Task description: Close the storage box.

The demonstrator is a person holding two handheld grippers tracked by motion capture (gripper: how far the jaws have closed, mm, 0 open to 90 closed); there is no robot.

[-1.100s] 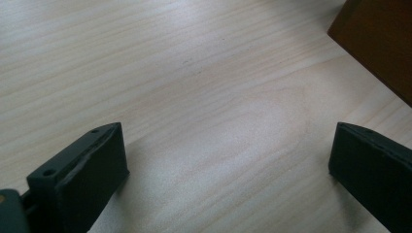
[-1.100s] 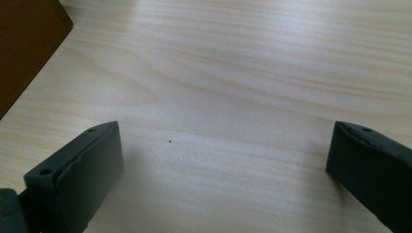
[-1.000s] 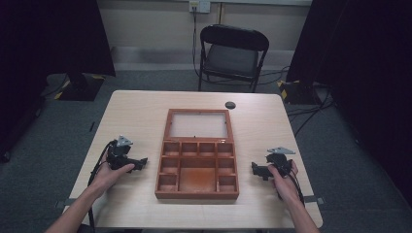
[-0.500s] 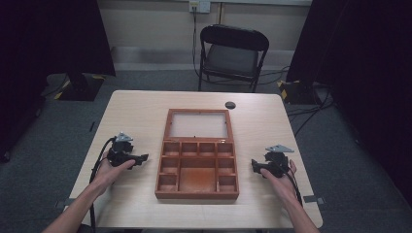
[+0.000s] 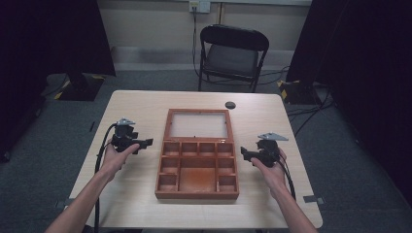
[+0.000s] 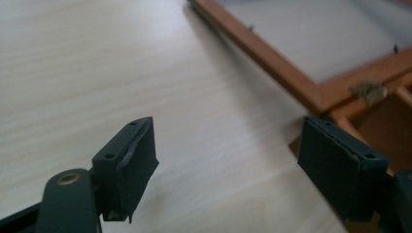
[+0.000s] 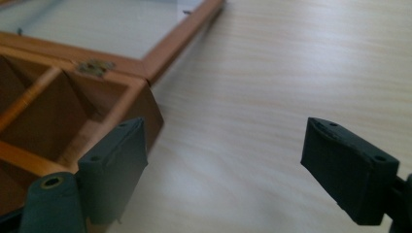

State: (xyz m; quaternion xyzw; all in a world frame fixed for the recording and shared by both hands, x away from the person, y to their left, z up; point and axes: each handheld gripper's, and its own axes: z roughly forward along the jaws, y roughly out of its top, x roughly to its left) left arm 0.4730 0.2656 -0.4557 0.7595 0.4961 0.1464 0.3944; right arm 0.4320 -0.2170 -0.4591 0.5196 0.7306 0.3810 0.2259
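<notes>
Nine-odd empty compartments, wooden box (image 5: 197, 167), lid (image 5: 198, 124) open flat

A light, pale-wood rectangular table (image 5: 141, 104) with rounded corners stands on grey carpet. At its centre lies an open reddish-brown wooden box (image 5: 197, 167) divided into compartments — its glazed, wood-framed lid (image 5: 198, 124) folded back flat on the tabletop on the far side, joined by a small brass hinge (image 7: 94, 67). A small dark round disc (image 5: 230, 105) rests near the table's far edge, apart from the lid's right corner — too small to identify.
</notes>
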